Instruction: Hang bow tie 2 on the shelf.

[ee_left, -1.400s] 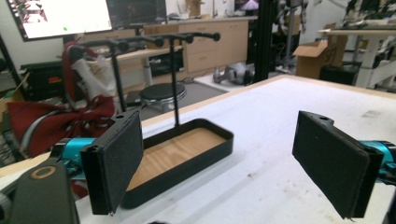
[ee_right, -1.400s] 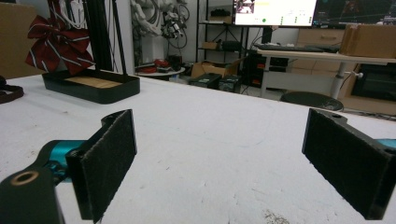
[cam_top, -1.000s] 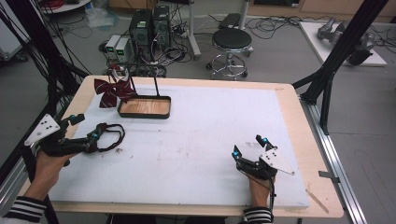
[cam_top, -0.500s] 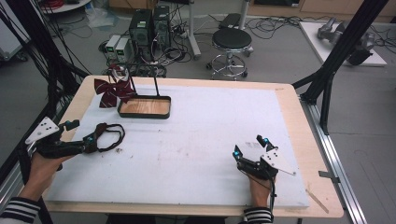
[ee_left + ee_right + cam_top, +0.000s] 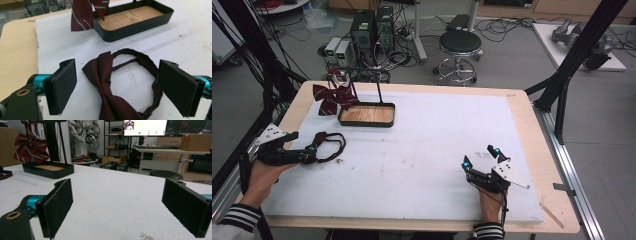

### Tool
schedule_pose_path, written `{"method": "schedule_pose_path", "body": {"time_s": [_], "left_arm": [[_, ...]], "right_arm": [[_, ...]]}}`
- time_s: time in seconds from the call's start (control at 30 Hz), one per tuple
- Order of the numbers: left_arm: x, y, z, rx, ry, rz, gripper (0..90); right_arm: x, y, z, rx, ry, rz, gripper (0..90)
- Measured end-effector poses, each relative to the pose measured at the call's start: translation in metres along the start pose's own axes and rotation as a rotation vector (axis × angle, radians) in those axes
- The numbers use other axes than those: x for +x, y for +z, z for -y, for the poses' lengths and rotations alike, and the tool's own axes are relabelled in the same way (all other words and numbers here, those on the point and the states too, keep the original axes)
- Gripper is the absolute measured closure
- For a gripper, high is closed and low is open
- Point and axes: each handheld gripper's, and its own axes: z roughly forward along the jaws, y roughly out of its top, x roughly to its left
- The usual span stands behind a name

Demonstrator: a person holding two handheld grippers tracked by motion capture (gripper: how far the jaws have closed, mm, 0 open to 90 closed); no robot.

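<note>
A dark maroon bow tie [image 5: 103, 75] with its neck strap looped lies flat on the white mat [image 5: 437, 145], also seen at the mat's left as the bow tie [image 5: 329, 145]. My left gripper [image 5: 120, 86] is low over it, open, one pad [image 5: 62, 85] on each side of the knot without touching it. From above, the left gripper [image 5: 311, 150] points right along the mat. A striped maroon bow [image 5: 332, 97] hangs on a black stand over a wooden-floored tray [image 5: 366, 115]. My right gripper [image 5: 479, 156] rests open near the front right, with nothing between its pads [image 5: 57, 205].
The tray [image 5: 47, 171] and the hanging striped bow [image 5: 31, 145] stand at the mat's back left. The wooden table edge [image 5: 537, 150] runs around the mat. Black frame posts [image 5: 572, 65] rise at the right, and a stool [image 5: 459, 45] and computers stand beyond the table.
My left gripper has sunk a little toward the mat around the bow tie, jaws unchanged. The right gripper has stayed put.
</note>
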Motion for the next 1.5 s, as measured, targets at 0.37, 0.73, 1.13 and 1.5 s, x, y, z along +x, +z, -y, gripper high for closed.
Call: {"method": "schedule_pose_path", "body": {"time_s": [0.37,0.73,1.13,1.5], "left_arm": [[0.003,0.013,0.005,0.102,-0.014,-0.018,17.0],[0.005,0.021,0.011,0.191,-0.037,-0.041,17.9],[0.006,0.028,0.014,0.268,-0.07,-0.038,27.5],[0.004,0.033,0.015,0.297,-0.084,-0.013,47.2]], "right_arm": [[0.0,0.0,0.0,-0.002,0.001,0.001,9.3],[0.0,0.0,0.0,-0.002,0.002,0.002,9.3],[0.0,0.0,0.0,-0.001,0.007,0.003,9.3],[0.0,0.0,0.0,-0.002,0.01,0.001,9.3]]}}
